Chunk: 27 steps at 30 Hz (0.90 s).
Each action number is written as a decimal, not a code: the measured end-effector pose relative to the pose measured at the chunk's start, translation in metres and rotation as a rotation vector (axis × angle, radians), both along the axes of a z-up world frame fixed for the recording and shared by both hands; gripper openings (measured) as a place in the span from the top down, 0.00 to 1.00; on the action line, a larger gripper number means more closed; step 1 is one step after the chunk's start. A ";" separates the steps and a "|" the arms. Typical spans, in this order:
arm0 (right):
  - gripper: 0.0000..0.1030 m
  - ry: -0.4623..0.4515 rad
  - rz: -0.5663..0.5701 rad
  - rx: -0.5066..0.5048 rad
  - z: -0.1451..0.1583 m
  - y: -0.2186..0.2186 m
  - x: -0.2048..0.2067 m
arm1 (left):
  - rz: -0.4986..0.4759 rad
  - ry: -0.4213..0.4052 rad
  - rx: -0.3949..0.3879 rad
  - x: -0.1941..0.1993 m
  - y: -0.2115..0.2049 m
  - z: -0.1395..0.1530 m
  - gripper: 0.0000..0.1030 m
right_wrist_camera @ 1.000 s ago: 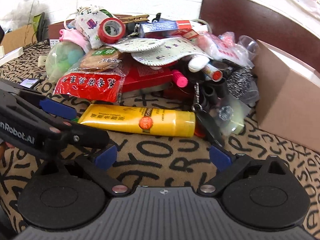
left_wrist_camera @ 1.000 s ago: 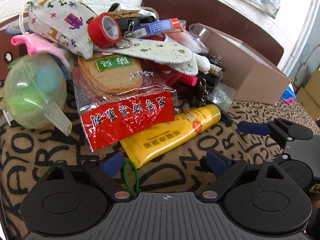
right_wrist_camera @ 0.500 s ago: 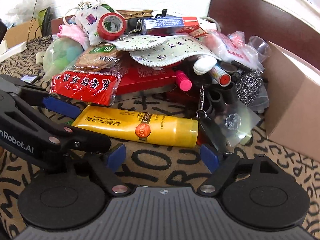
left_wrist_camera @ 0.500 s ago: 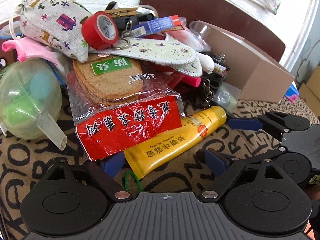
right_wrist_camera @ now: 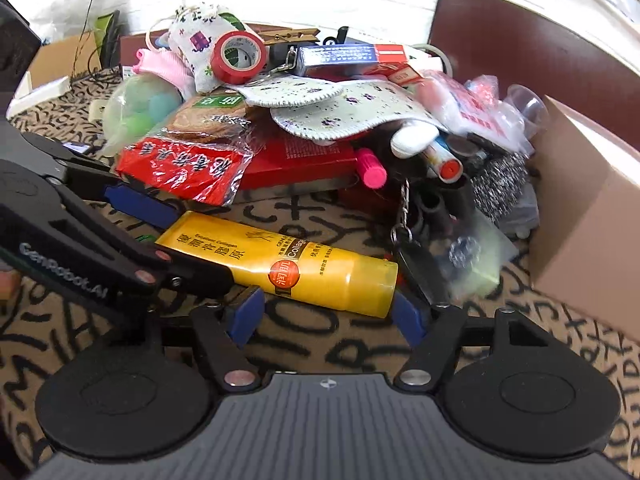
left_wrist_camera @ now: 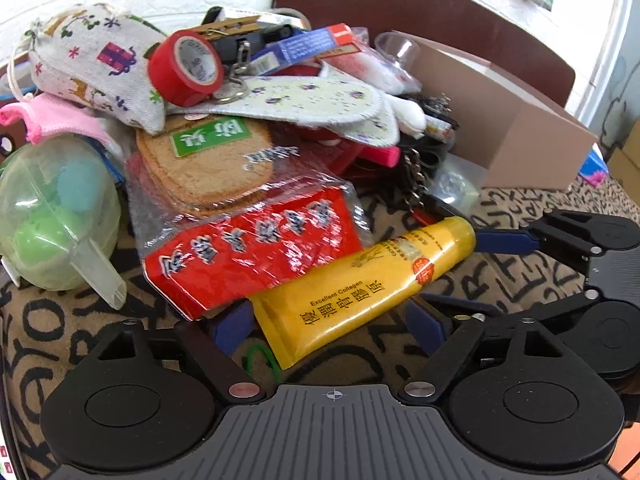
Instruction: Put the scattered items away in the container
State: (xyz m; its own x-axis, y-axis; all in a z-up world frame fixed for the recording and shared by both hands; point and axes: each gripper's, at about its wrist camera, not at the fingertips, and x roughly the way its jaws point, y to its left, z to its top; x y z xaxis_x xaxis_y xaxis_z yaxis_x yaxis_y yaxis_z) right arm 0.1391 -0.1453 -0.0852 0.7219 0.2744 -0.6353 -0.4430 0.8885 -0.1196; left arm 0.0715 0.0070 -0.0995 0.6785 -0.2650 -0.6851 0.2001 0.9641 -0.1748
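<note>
A yellow cream tube (left_wrist_camera: 360, 292) lies on the patterned cloth in front of a heap of small items. My left gripper (left_wrist_camera: 328, 326) straddles its flat crimped end, jaws closing, with gaps still showing beside the tube. My right gripper (right_wrist_camera: 326, 316) straddles the cap end of the yellow tube (right_wrist_camera: 288, 264), jaws closing too, and its pads do not clearly press on it. Each gripper shows in the other's view: right gripper (left_wrist_camera: 476, 276), left gripper (right_wrist_camera: 172, 240). A brown cardboard box (left_wrist_camera: 520, 136) stands open at the right, seen also as box (right_wrist_camera: 592, 216).
Behind the tube lie a red snack bag (left_wrist_camera: 248, 256), red tape roll (left_wrist_camera: 186, 68), printed cloth pouch (left_wrist_camera: 92, 64), green plastic ball (left_wrist_camera: 52, 216), insoles (right_wrist_camera: 344, 112), pink marker (right_wrist_camera: 370, 166) and a steel scourer (right_wrist_camera: 496, 184). A dark chair back (left_wrist_camera: 420, 4) stands behind.
Both grippers have crept forward around the yellow tube, the left at its flat end, the right at its cap end. The right jaws have narrowed clearly, the left only slightly.
</note>
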 end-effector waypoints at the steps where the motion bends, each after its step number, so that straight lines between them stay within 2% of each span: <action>1: 0.28 0.002 -0.003 -0.003 0.001 -0.002 -0.005 | -0.008 0.003 0.000 -0.002 -0.002 0.000 0.14; 11: 0.27 0.053 -0.040 0.018 0.007 -0.020 -0.069 | -0.083 0.016 -0.018 -0.019 -0.025 0.004 0.13; 14: 0.25 0.076 -0.019 0.013 0.007 -0.022 -0.082 | -0.100 0.016 -0.021 -0.018 -0.028 0.005 0.13; 21: 0.24 0.018 -0.004 -0.019 0.018 -0.032 -0.070 | -0.006 0.126 -0.111 -0.028 -0.003 0.020 0.13; 24: 0.24 0.028 0.034 -0.015 0.013 -0.030 -0.058 | -0.022 0.145 -0.144 -0.036 -0.004 0.027 0.13; 27: 0.23 0.039 0.065 -0.020 0.007 -0.024 -0.052 | -0.071 0.142 -0.125 -0.040 -0.019 0.027 0.13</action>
State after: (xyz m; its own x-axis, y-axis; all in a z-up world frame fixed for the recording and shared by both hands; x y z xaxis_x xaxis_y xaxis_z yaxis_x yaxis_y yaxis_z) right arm 0.0871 -0.1696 -0.0784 0.6772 0.3069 -0.6687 -0.5044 0.8554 -0.1182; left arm 0.0312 -0.0118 -0.0730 0.5539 -0.3980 -0.7313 0.2317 0.9173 -0.3238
